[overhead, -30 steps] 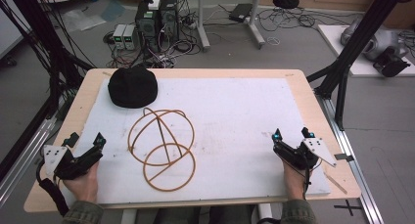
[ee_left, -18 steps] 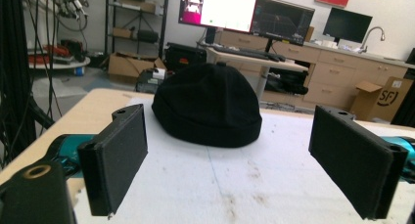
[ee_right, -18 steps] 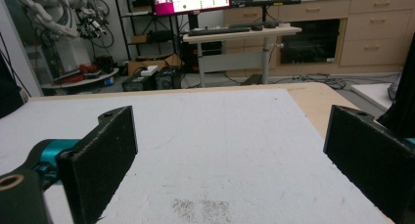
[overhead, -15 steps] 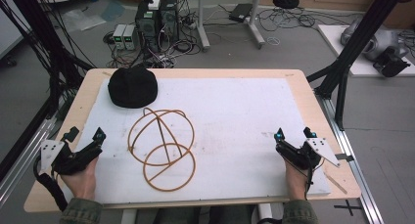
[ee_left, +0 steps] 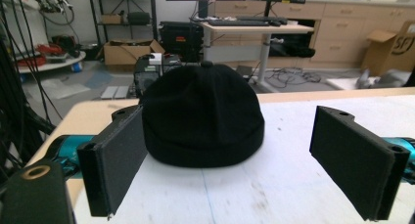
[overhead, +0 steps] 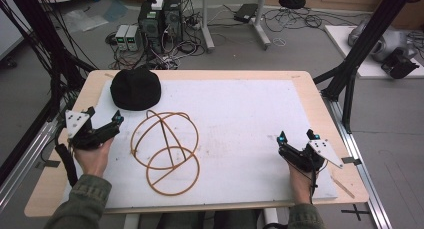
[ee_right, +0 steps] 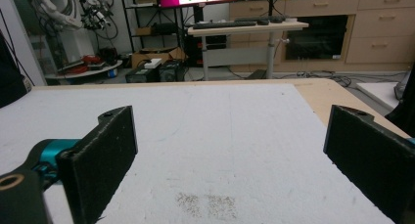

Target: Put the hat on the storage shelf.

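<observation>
Black hat (overhead: 135, 88) is sitting crown-up on the surface (overhead: 240, 114), beside a wire frame (overhead: 165, 151). Left tool (overhead: 103, 125) and right tool (overhead: 298, 139) are gaping apart, empty.

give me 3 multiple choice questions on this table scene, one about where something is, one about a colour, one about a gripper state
1. Where does the hat sit on the table?
A. far left corner
B. near right corner
C. dead centre

2. What colour is the wire frame on the white board?
A. blue
B. tan-orange
C. green

3. How does the left gripper stand?
A. shut on the hat
B. shut on the wire frame
C. open, holding nothing

Answers:
1 A: the high view shows the hat at the table's far left, just beyond the wire frame.
2 B: its hoops and struts read tan-orange against the white board.
3 C: in the left gripper view the jaws stand wide apart, with the hat farther off between them and untouched.
</observation>
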A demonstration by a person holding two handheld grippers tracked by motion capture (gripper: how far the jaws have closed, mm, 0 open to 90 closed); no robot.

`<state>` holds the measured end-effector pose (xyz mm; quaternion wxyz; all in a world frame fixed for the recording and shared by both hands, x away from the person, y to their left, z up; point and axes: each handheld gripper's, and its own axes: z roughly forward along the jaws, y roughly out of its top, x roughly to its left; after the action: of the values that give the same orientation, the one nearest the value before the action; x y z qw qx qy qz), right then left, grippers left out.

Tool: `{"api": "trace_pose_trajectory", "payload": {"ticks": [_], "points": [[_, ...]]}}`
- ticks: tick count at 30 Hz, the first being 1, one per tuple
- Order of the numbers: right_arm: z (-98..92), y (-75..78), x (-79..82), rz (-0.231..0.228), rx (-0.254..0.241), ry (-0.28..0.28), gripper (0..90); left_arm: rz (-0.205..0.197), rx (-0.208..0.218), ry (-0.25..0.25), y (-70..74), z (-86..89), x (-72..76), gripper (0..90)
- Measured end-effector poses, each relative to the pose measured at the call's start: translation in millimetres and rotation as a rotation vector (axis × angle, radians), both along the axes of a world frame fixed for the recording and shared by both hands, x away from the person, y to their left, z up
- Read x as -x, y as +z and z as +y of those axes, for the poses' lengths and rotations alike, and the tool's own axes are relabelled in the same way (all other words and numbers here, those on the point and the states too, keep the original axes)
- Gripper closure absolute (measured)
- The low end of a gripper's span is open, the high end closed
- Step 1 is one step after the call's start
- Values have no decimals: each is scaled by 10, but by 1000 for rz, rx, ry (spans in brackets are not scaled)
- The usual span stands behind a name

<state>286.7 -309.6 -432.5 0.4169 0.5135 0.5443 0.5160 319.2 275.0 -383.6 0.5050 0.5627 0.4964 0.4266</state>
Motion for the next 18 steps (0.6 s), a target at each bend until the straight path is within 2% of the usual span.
{"api": "trace_pose_trajectory", "payload": {"ticks": [2, 6, 8, 10, 12, 18], "points": [[-10, -2, -2, 0, -4, 0, 47, 10, -12, 2, 76, -21, -119, 143], [-25, -6, -6, 1, -8, 0, 47, 18, -15, -4, 136, -41, -234, 143], [-31, -6, -6, 2, -8, -2, 47, 32, -18, -9, 164, -58, -367, 143], [-31, -3, -5, 1, -11, -3, 47, 34, -18, -11, 171, -66, -440, 144], [-32, -2, -5, 2, -15, -1, 47, 39, 0, -9, 160, -65, -504, 146], [-25, -10, -19, 1, -3, 6, 47, 77, 11, -18, 133, -47, -698, 146]]}}
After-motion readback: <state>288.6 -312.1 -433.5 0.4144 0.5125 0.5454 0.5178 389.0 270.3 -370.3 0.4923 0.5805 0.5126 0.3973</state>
